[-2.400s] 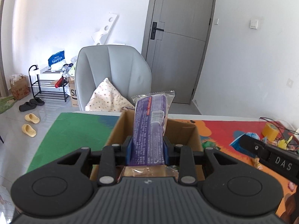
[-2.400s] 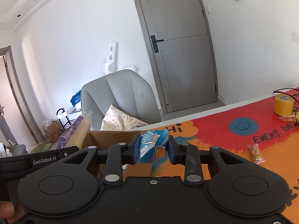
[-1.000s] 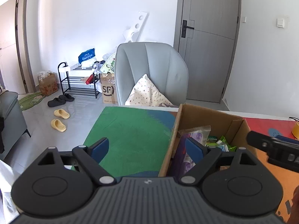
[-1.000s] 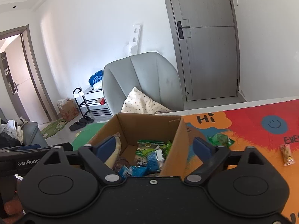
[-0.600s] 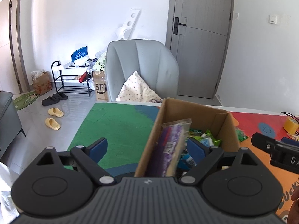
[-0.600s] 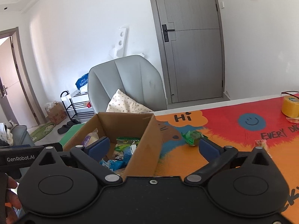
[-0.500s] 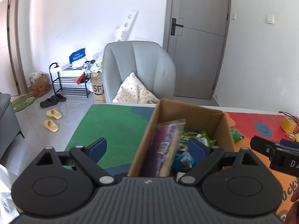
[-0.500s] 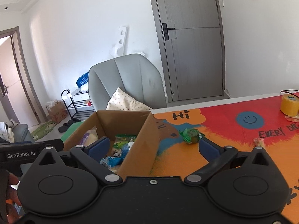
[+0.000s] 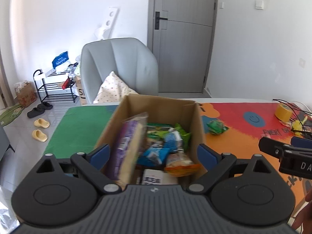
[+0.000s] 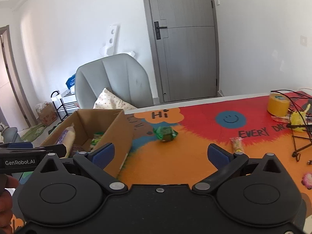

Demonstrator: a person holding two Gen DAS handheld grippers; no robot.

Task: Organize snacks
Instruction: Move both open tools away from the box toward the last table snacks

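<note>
A cardboard box [image 9: 161, 105] [image 10: 120, 128] stands on the colourful table mat and holds several snack packets. A long purple packet [image 9: 126, 148] leans inside its left wall. My left gripper [image 9: 154, 154] hangs over the box's near side, open, with nothing pressed between its pads. My right gripper [image 10: 159, 154] is open to the right of the box, over the orange part of the mat, empty. Ahead of it lies a green wrapped snack [image 10: 165, 133] [image 9: 215, 127], and a small snack bar [image 10: 237, 144] lies further right.
A yellow tape roll [image 10: 277, 104] and black cables [image 10: 298, 134] sit at the table's far right. A pink item [image 10: 307, 180] lies at the right edge. A grey chair [image 9: 119, 68] with a cushion stands behind the table. A shoe rack [image 9: 52, 87] is on the floor at the left.
Both packets have been let go into the box and both grippers have opened. Since a second ago both views have swung right, the right one off the box and onto the mat.
</note>
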